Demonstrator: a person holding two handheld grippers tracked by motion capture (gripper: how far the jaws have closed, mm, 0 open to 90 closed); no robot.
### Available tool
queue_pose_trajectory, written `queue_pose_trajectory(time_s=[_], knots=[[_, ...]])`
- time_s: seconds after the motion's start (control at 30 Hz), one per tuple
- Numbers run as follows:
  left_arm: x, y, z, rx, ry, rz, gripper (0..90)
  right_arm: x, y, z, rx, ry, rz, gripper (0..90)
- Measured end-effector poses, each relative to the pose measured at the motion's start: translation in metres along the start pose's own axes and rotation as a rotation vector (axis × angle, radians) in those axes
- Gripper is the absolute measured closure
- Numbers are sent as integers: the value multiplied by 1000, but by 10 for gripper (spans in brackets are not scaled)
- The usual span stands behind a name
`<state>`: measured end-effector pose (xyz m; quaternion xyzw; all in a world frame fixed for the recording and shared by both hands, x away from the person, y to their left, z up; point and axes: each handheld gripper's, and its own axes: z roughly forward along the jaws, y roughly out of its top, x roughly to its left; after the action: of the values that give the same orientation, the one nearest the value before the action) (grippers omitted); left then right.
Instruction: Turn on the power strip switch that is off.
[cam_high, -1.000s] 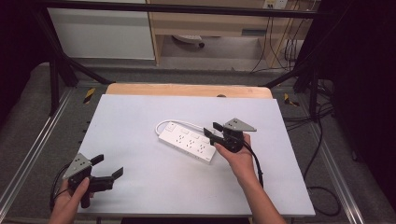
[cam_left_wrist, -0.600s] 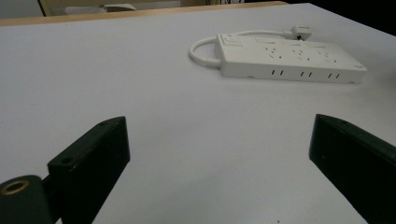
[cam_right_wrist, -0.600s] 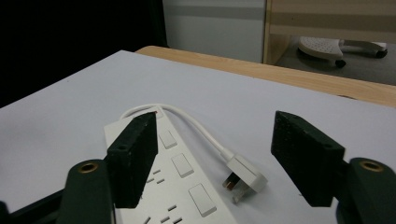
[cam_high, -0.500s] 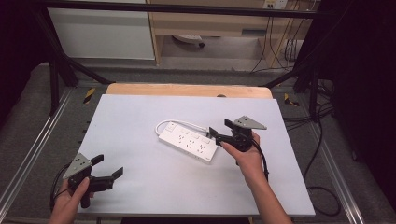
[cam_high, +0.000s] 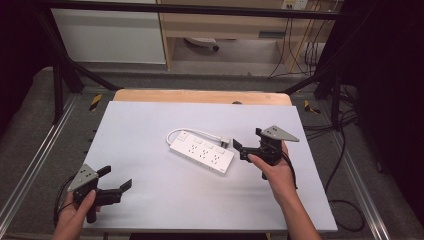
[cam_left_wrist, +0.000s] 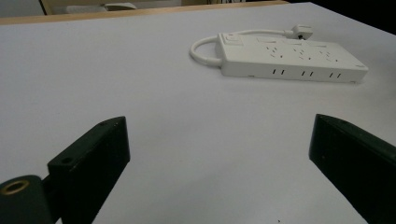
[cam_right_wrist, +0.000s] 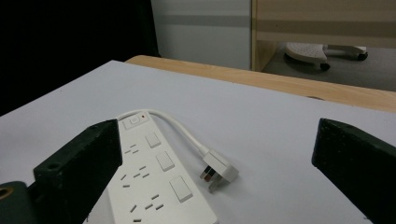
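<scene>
The power strip (cam_high: 202, 154) lies flat at table (cam_high: 150, 125) centre, its plug (cam_high: 225, 142) just beside it. Bare surface surrounds it. Right gripper (cam_high: 247, 145), jaws wide, empty, is near its end; left gripper (cam_high: 116, 178), likewise wide and empty, is well apart near the front edge.

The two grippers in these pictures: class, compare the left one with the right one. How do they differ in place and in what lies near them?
The left gripper sits at the table's near left corner, far from the power strip; the right gripper hovers just beside the strip's right end. The left faces bare tabletop, with the strip farther off; the right looks over the strip's plug and short cable. Both are hand-held, black, with jaws wide open and holding nothing.
</scene>
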<state>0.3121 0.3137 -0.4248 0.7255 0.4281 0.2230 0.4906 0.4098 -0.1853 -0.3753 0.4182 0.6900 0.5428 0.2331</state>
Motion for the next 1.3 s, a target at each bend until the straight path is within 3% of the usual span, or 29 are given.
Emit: queue_pose_trajectory(time_s=[0.43,0.87,1.13,1.3], knots=[[0,0,0,4,2,1,53,-14,-7,-36,-54,-30,-4,21],[-1,0,0,6,2,-1,54,-30,-30,-67,-50,-70,-13,22],[-1,0,0,7,2,1,54,-49,-51,-81,-12,-118,-6,31],[-2,0,0,7,2,4,54,-57,-71,-84,49,-139,-2,30]])
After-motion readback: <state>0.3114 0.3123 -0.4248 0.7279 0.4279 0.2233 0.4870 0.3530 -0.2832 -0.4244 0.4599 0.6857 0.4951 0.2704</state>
